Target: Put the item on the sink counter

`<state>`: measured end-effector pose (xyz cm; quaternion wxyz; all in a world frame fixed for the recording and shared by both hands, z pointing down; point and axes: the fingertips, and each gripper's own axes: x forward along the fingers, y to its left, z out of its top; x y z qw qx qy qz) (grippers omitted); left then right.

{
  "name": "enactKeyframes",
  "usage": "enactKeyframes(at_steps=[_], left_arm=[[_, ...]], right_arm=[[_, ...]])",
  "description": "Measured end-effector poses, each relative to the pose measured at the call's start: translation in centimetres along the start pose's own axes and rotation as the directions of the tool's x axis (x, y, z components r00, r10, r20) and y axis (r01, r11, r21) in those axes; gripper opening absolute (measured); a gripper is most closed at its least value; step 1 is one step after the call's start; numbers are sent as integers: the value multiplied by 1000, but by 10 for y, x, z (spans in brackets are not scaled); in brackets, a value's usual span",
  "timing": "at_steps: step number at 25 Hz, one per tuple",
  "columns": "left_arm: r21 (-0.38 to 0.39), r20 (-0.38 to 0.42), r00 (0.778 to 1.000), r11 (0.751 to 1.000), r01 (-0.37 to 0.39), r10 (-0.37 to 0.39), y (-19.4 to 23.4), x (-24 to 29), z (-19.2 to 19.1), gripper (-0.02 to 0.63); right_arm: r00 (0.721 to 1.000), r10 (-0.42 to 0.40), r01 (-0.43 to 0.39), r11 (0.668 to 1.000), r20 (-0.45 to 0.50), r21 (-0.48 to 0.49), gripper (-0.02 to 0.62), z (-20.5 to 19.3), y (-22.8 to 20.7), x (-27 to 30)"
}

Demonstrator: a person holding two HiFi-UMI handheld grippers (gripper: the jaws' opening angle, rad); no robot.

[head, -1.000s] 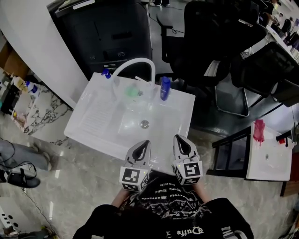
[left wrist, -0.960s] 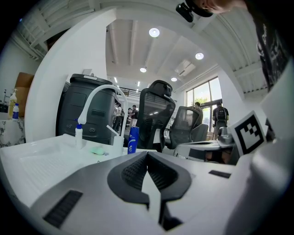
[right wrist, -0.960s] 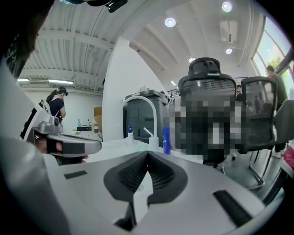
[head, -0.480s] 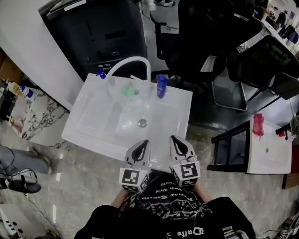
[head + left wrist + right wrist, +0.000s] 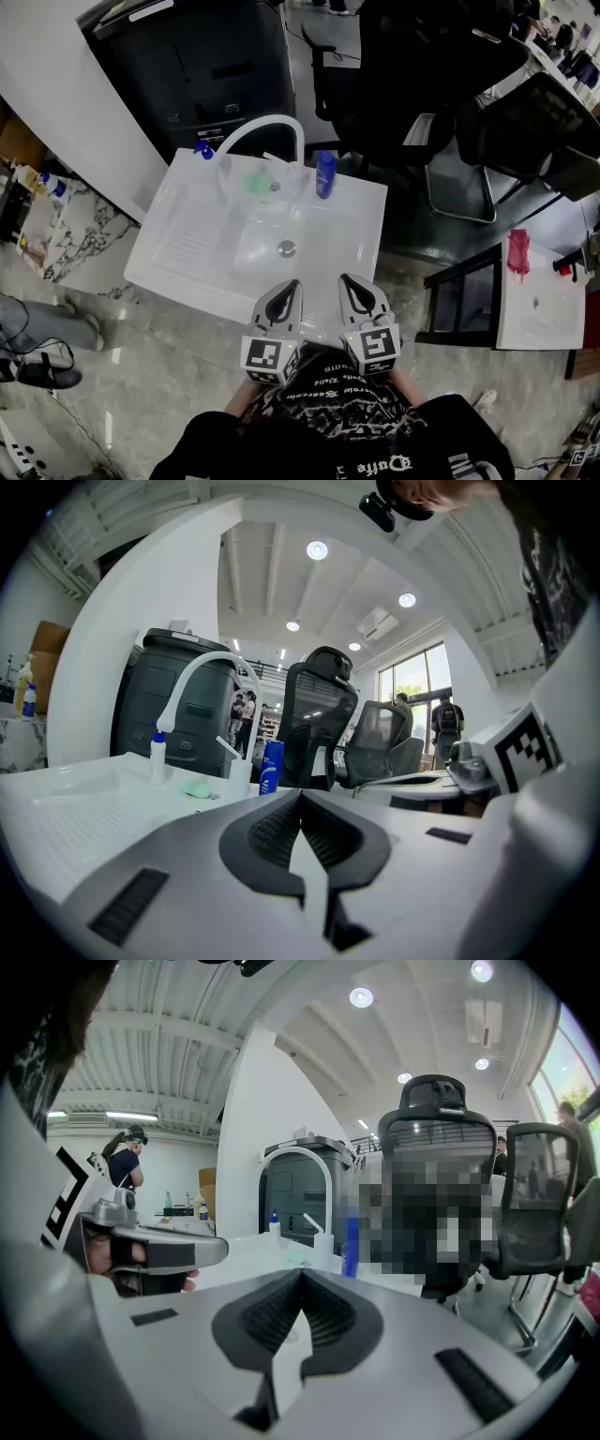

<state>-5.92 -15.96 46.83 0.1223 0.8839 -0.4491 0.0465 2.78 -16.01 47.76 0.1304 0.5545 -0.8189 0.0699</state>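
Blue plastic is seen at the back edge of the white sink counter [image 5: 159,267], where the blue bottle [image 5: 325,174] is stood upright, just right of the arched white faucet [image 5: 267,125]. A pale green object [image 5: 257,184] is laid near the faucet's base, left of the bottle, and a small blue-capped bottle [image 5: 203,150] is set further left. The drain [image 5: 287,248] is seen between the bottle and the grippers. The left gripper [image 5: 292,285] and right gripper [image 5: 349,279] are held side by side over the counter's near edge, well apart from the blue bottle ahead. Each pair of jaws is pressed together, with nothing between.
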Motion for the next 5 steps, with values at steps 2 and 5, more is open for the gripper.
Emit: enactKeyframes(at_steps=[2, 5], left_arm=[[0, 2, 1000, 1000, -4, 4, 2, 0, 1, 6], [-2, 5, 1000, 1000, -7, 7, 3, 0, 1, 6]], right_arm=[[1000, 6, -6, 1000, -2, -2, -2, -1, 3, 1], [1000, 12, -12, 1000, -7, -8, -2, -2, 6, 2]])
